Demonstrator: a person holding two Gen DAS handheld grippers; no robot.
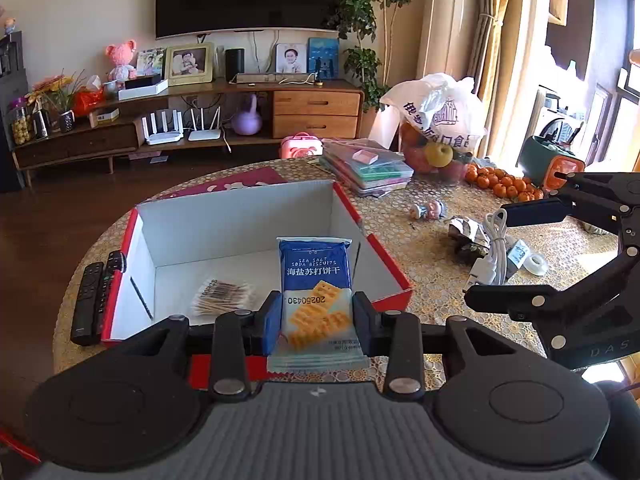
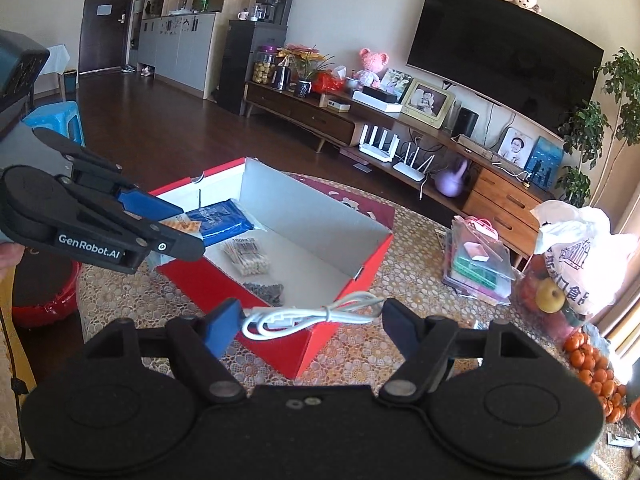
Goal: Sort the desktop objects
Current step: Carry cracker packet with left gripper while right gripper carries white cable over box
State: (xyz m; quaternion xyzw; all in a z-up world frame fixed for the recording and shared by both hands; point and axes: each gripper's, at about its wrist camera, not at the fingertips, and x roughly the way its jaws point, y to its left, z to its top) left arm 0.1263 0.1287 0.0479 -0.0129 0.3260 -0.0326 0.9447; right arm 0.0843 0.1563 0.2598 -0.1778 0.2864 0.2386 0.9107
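Centre of left view: left gripper (image 1: pixel 316 312) clamped on biscuit pack (image 1: pixel 315 276) over box (image 1: pixel 240 216) | light, crushable, pinch lower half | right gripper (image 2: pixel 310 320) apart around limp cable (image 2: pixel 296 316)

Left claw (image 1: pixel 316 314) clamped on a biscuit packet (image 1: pixel 315 280), right claw (image 2: pixel 310 318) spread wide around a white cable (image 2: pixel 304 314)

Blue soda biscuit packet (image 1: pixel 314 280), upright, above open red box (image 1: pixel 384 256). Cotton swab pack (image 1: pixel 222 296) flat on box floor. Coiled white USB cable (image 2: pixel 304 316) over box's near rim.
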